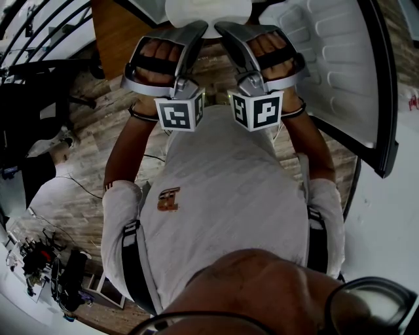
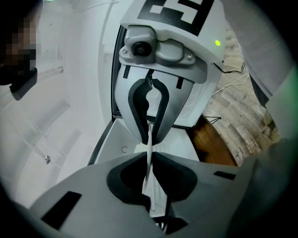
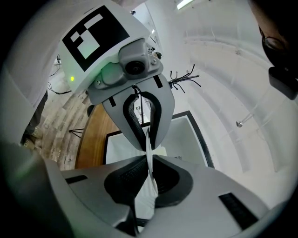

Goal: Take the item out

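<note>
Left gripper [image 2: 150, 155]: claw together, clamped on the edge of a thin white sheet [image 1: 208, 12]. The sheet runs edge-on through the pads.
Right gripper [image 3: 150, 160]: claw likewise together, pinching the same sheet from the opposite side. A loose white part of it shows in the hollow behind the tips.
The two grippers face each other, tips almost meeting, with the sheet caught between all four jaws.
Position of sheet: off every surface, up in the air at the far end of the head view, ahead of the person's chest, with one gripper at each side.
Right of it: an open white door [image 1: 340, 59] with moulded shelves.
Beyond the sheet, in both gripper views: a white panel [image 3: 186, 139] with a black rim, beside a wooden table [image 3: 91, 139].
Wood-plank floor [image 1: 98, 137] below the arms.
</note>
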Tool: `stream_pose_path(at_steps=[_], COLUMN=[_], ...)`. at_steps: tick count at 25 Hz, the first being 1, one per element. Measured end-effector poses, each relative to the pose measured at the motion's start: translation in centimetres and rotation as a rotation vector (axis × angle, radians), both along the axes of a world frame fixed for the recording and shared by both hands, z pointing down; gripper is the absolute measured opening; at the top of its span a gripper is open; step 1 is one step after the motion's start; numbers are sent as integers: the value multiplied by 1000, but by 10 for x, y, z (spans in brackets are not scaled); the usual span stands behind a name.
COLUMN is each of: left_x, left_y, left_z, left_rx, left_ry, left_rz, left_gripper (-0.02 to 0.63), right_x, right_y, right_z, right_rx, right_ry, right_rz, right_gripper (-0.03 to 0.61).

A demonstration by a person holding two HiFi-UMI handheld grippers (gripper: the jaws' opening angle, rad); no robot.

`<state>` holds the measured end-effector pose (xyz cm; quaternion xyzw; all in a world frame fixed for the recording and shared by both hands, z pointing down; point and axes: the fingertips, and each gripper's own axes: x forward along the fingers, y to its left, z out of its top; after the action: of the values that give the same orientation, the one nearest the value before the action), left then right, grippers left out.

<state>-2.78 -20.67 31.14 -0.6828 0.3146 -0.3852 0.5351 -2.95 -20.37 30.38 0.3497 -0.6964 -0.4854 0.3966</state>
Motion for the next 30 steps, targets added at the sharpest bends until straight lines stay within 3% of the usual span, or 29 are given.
stream_pose_path(at_steps=[30], left_x=[4], left_y=[11], left_z=[-19], left_rx=[19], left_ry=[4], left_rz=[5], left_gripper=[41], right_x=[4], right_y=[11], right_z=[-18], right_rx=[15], right_ry=[-22], right_rz=[13], right_gripper=[44])
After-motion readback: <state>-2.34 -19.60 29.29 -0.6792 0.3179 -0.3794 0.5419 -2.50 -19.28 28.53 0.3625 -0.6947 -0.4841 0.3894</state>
